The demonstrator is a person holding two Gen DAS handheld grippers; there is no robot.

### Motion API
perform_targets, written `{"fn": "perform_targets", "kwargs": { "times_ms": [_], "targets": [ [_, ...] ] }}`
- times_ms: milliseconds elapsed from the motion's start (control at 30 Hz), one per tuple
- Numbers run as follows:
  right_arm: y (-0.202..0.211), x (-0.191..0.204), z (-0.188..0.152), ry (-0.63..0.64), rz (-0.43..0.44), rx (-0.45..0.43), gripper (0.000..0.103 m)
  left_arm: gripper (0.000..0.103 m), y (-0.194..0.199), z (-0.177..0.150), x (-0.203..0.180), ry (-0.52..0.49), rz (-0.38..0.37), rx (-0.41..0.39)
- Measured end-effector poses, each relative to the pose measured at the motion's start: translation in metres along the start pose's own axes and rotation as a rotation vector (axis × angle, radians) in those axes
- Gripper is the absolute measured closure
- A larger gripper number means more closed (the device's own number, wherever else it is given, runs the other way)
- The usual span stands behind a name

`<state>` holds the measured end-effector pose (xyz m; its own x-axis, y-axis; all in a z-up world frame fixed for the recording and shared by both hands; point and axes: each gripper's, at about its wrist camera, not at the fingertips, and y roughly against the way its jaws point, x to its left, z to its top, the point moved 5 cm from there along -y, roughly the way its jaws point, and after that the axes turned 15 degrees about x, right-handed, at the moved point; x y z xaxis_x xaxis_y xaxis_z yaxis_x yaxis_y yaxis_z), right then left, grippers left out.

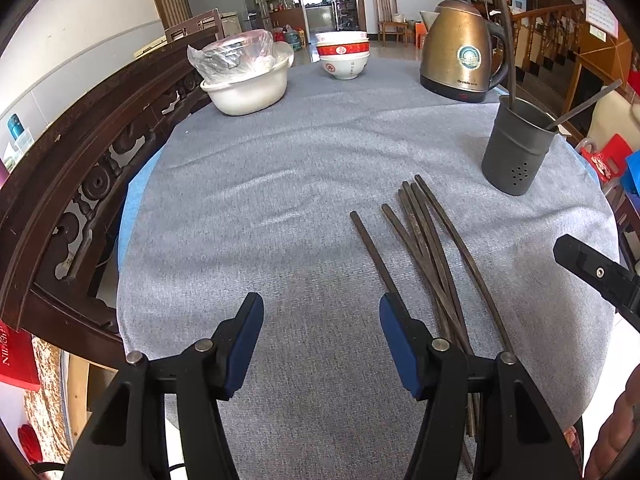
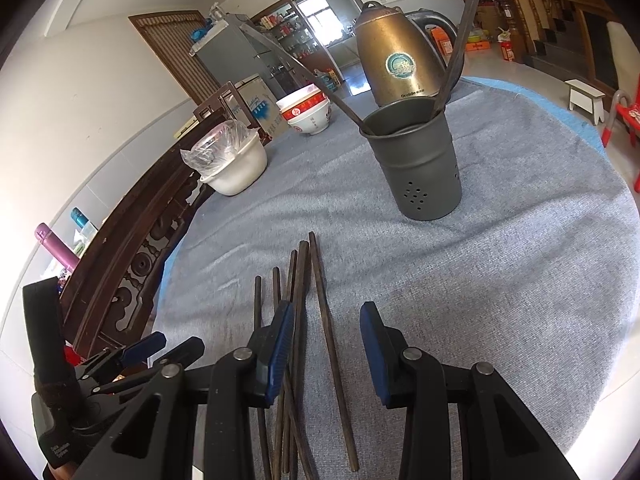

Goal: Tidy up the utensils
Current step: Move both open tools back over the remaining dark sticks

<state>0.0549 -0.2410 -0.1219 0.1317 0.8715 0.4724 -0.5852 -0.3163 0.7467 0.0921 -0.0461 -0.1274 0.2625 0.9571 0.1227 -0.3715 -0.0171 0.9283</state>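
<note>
Chopsticks (image 2: 298, 320) lie loose on the grey cloth of the surface (image 1: 280, 200), fanned out in a small heap with their far ends pointing toward the dark holder (image 2: 416, 168), which stands farther off to the right in front of the kettle (image 2: 400, 52) and already has two utensils leaning in it. They look light, thin and rigid, probably wood with a smooth finish, so expect them to roll or slide between the pads if you catch one off-centre, and to drag a neighbour where they cross. The single stick lying apart on the right of the heap looks the easiest: take it near its middle, pads across its width. Your right gripper (image 2: 326, 344) hangs spread over the near ends, that single stick lying in the gap untouched. Your left gripper (image 1: 322, 340) is also spread and empty, just left of the heap.
</note>
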Motion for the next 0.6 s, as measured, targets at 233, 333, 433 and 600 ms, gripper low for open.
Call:
{"fn": "perform_targets", "kwargs": {
  "times_ms": [233,333,433,600],
  "targets": [
    [-0.004,0.001,-0.002,0.004,-0.002,0.013,0.065,0.042,-0.007,0.005,0.012,0.036,-0.045,0.025],
    [-0.007,0.000,-0.002,0.003,-0.007,0.021,0.065,0.042,-0.011,0.012,0.017,0.048,-0.085,0.039],
    [-0.013,-0.002,-0.004,-0.003,-0.013,0.038,0.065,0.042,-0.018,0.018,0.021,0.069,-0.133,0.065],
    [-0.019,-0.005,-0.005,-0.009,-0.021,0.053,0.065,0.042,-0.028,0.025,0.020,0.090,-0.188,0.103]
  ]
}}
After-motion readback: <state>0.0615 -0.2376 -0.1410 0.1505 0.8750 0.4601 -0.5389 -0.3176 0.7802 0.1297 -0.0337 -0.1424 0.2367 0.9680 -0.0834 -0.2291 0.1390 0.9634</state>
